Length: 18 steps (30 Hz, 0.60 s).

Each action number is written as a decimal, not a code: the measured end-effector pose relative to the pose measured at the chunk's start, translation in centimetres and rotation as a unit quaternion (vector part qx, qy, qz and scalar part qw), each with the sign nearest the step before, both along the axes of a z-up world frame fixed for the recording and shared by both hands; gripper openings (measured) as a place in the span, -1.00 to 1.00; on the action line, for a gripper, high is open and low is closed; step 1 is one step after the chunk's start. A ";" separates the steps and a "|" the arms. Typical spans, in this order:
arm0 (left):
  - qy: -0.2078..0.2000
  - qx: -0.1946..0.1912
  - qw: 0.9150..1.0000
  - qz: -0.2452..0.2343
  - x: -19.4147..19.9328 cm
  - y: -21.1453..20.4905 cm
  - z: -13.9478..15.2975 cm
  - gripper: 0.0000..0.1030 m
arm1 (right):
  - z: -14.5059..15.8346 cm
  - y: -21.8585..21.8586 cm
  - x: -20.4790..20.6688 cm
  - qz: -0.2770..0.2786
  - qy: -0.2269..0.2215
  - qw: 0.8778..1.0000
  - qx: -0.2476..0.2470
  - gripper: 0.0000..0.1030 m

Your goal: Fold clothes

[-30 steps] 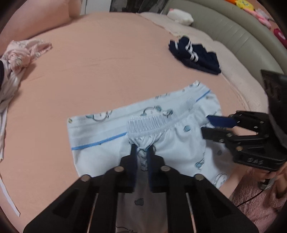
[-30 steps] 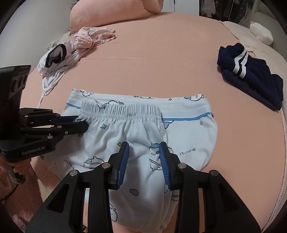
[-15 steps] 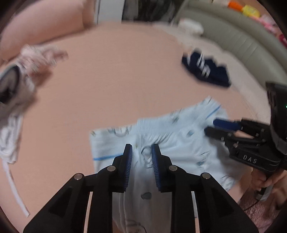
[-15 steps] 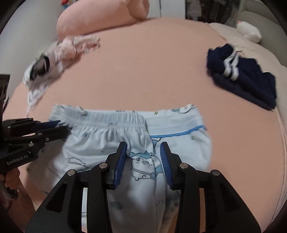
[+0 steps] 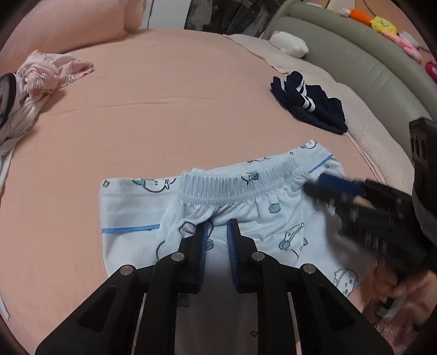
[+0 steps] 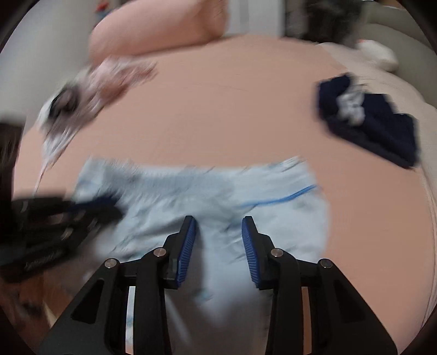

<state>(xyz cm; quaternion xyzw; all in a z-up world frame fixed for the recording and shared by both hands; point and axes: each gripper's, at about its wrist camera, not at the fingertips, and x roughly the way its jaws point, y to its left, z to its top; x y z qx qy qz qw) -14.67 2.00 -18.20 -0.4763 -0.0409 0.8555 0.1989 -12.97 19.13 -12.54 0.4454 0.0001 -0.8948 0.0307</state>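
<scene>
Light blue printed pyjama pants (image 5: 240, 202) lie on a folded light blue top (image 5: 128, 210) on the pink bed (image 5: 164, 114), elastic waistband away from me. My left gripper (image 5: 217, 229) is open just below the waistband's left part, its pads apart over the cloth. My right gripper (image 6: 218, 226) is open above the pants (image 6: 218, 196) in its blurred view; it shows in the left wrist view (image 5: 325, 185) at the waistband's right end.
A folded navy garment with white stripes (image 5: 308, 101) lies at the far right. A heap of pink and white clothes (image 5: 35, 79) lies at the far left. A pink pillow (image 5: 68, 24) and a grey-green headboard (image 5: 355, 54) border the bed.
My left gripper opened, letting go of the pants cloth, and drew back a little. My right gripper stayed open and is moving, so its view is blurred.
</scene>
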 end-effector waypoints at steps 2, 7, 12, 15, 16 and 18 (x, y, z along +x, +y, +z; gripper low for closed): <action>0.006 0.005 1.000 -0.006 0.3 0.0 0.9 -0.65 | 0.5 1.3 0.4 -0.008 -0.010 0.999 -0.042 -0.28; 0.014 -0.014 1.000 -0.023 -0.9 1.1 1.9 -0.65 | 1.0 1.0 2.4 0.052 -0.058 0.991 -0.109 -0.24; -0.016 0.000 1.000 0.006 -2.3 -1.0 1.1 -0.80 | -0.7 -0.5 3.9 0.062 -0.095 0.993 -0.042 -0.30; -0.004 0.004 1.000 0.009 -1.0 -1.3 2.1 -0.66 | 0.9 0.1 4.2 0.028 -0.072 0.997 -0.031 -0.31; 0.001 0.007 1.000 -0.004 -0.5 -0.8 2.4 -0.47 | 1.5 0.0 4.1 0.029 -0.061 0.997 -0.030 -0.28; 0.010 0.009 0.999 -0.037 0.5 0.6 2.9 -0.39 | 2.1 -0.8 3.8 0.047 -0.046 0.997 -0.036 -0.28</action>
